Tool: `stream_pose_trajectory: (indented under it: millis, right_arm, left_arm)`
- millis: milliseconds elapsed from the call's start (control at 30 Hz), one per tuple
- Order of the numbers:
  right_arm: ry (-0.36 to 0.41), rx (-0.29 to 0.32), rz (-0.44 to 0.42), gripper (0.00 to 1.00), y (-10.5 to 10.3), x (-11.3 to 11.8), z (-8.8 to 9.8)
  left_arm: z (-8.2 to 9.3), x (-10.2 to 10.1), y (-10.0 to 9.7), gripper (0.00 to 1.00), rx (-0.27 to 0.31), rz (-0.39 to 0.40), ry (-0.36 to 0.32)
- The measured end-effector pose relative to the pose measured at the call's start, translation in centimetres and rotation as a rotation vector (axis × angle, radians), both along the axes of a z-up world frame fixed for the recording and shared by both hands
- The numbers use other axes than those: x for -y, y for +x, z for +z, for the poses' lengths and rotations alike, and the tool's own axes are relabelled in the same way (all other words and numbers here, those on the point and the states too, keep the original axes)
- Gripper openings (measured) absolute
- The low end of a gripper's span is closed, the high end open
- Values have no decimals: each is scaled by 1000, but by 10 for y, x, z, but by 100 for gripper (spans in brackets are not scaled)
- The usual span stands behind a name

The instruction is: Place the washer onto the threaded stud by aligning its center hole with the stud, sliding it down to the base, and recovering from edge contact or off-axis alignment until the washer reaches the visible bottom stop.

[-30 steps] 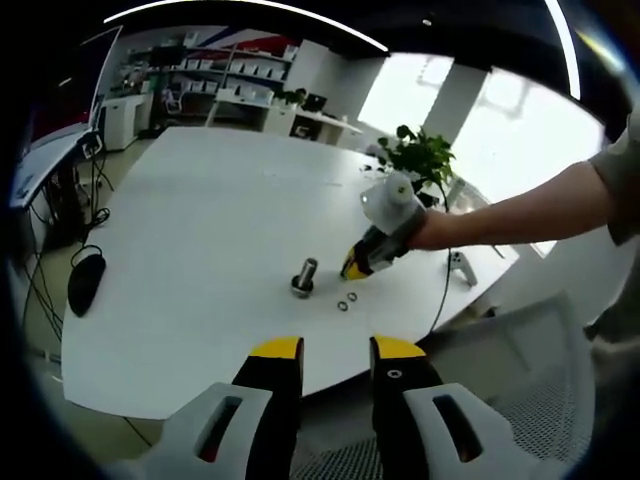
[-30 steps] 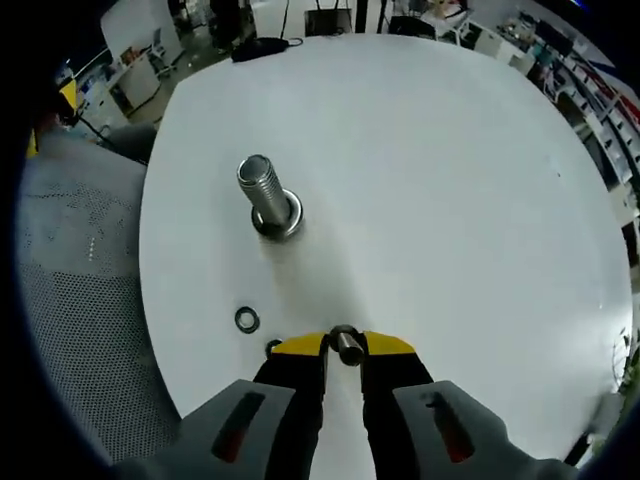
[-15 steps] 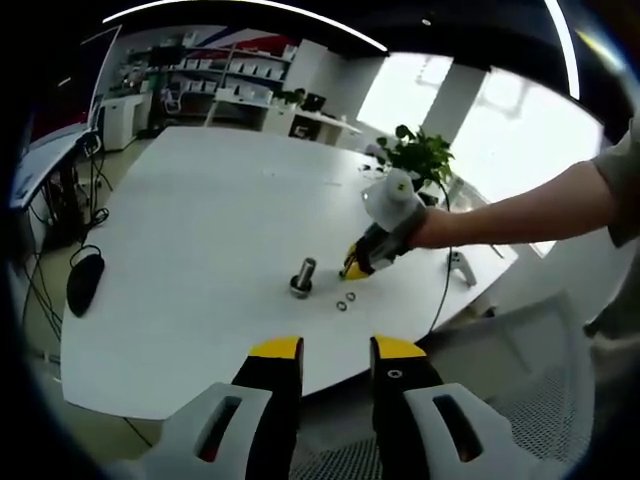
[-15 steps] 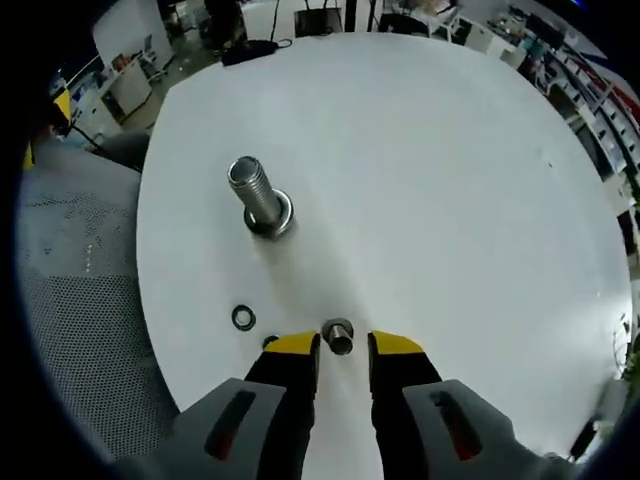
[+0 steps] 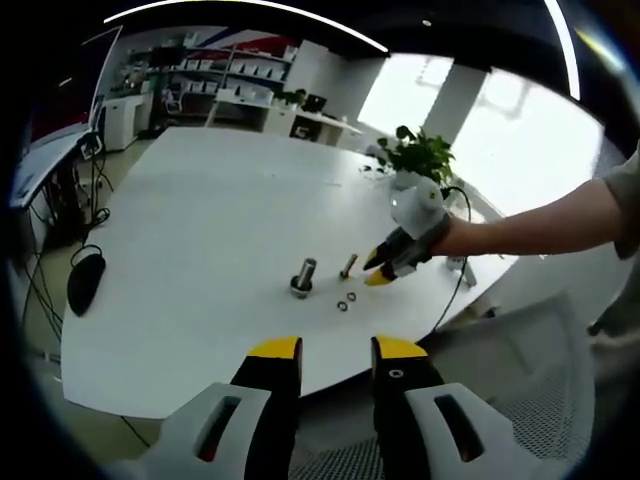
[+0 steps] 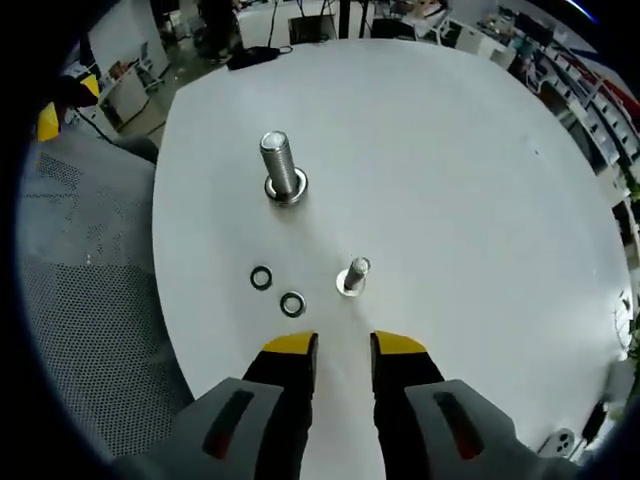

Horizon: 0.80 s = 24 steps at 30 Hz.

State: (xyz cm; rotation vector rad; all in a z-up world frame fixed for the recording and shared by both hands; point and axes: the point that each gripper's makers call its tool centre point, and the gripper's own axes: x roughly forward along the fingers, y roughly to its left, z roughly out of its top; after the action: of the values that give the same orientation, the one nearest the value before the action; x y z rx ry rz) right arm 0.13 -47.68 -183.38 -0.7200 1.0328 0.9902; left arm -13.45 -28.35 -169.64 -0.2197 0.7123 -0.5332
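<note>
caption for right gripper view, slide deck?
Open right hand-held gripper above a white table with two upright studs and two loose washers.

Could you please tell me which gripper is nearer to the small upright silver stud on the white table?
Right. The right gripper hovers open just short of the small upright silver stud; the left gripper hangs back beyond the white table edge.

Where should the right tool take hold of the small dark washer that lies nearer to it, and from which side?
The small dark ring washer lies flat on the white round table, so only its thin outer rim can be held. Probably lower the open right tool from above, one jaw on each side of the rim. The second dark washer lies close by but apart.
</note>
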Motion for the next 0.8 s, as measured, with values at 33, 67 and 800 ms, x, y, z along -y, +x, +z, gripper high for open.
stream_pose_trajectory:
  millis: [33,67,800]
  right_arm:
    - [1,0,4,24,-3,0,0]
    - [-12,0,17,24,-8,0,-3]
    - [16,-16,76,21,-20,-40,-18]
  left_arm:
    - [0,0,0,25,-1,1,1]
    - [-1,-1,0,25,-1,2,3]
    - [3,-2,1,26,17,21,-12]
